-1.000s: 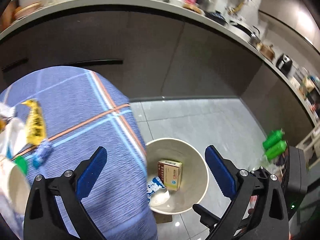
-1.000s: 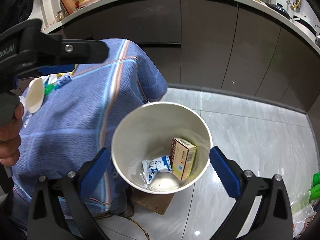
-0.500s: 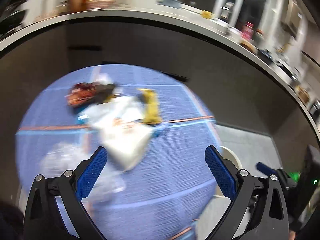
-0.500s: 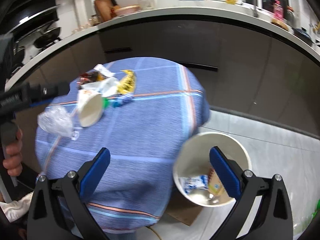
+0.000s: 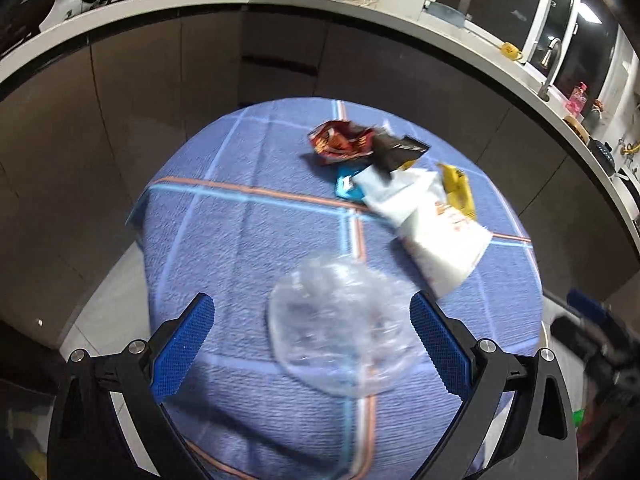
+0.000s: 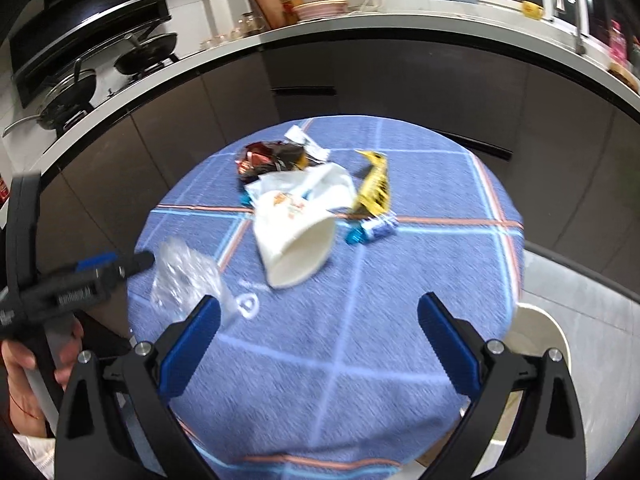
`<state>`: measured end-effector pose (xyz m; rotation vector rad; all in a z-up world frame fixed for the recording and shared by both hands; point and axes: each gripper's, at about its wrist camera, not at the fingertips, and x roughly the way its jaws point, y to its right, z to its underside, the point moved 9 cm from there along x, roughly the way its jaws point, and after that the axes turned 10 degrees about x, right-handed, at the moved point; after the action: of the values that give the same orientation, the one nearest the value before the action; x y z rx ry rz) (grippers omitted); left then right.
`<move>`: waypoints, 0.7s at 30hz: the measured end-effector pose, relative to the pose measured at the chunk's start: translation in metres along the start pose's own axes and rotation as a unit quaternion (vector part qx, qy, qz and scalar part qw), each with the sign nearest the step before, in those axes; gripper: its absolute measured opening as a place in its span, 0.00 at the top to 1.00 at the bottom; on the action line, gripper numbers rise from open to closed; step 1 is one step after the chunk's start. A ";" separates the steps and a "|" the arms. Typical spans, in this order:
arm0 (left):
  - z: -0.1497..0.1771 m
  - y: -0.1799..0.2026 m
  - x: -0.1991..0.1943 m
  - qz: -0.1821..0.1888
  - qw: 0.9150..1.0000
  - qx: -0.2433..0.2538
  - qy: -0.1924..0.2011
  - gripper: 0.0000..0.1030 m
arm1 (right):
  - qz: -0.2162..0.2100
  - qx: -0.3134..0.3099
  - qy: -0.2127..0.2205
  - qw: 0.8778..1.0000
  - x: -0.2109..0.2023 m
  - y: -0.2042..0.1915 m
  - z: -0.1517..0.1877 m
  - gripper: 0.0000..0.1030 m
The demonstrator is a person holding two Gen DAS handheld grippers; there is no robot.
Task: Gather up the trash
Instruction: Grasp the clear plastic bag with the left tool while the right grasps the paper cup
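A round table (image 6: 360,340) under a blue checked cloth fills both views, with dark kitchen cabinets (image 6: 400,76) curving behind it. Low at its right edge, on the floor, a pale bin (image 6: 540,324) shows only part of its rim; its contents are hidden. The biggest piece of trash is a white paper cup (image 6: 298,236) lying on its side near the table's middle, mouth toward the camera, apparently with nothing in it. Nearer the left edge sits a crumpled clear plastic wrapper (image 5: 340,328), blurred, lying between the widely spread fingers of the left gripper (image 5: 312,344), which touch nothing. Past the cup a red and black snack bag (image 5: 344,142) lies touching a white wrapper; a yellow wrapper (image 6: 374,190) lies just right of the cup, and a small blue wrapper (image 6: 370,230) rests beside it. The right gripper (image 6: 318,348) hovers over bare cloth, spread wide and empty, while a hand (image 6: 24,364) grips the left tool's handle at the far left
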<state>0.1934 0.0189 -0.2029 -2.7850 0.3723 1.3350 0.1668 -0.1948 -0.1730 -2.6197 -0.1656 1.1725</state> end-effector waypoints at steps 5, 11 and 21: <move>0.008 -0.007 0.008 0.020 1.000 -0.004 -0.014 0.08 | -0.004 -0.010 -0.009 1.000 0.034 -0.019 -0.020 0.04; 0.008 0.001 0.027 0.046 0.998 0.013 -0.028 0.08 | 0.006 -0.012 -0.018 1.000 0.074 -0.022 -0.033 0.04; -0.003 0.018 0.054 0.097 0.995 0.017 -0.036 0.08 | -0.011 0.011 -0.030 0.999 0.117 -0.011 -0.046 0.06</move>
<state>0.2240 -0.0102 -0.2412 -2.7243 0.6689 1.4456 0.2792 -0.1687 -0.2241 -2.5580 -0.1921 1.2403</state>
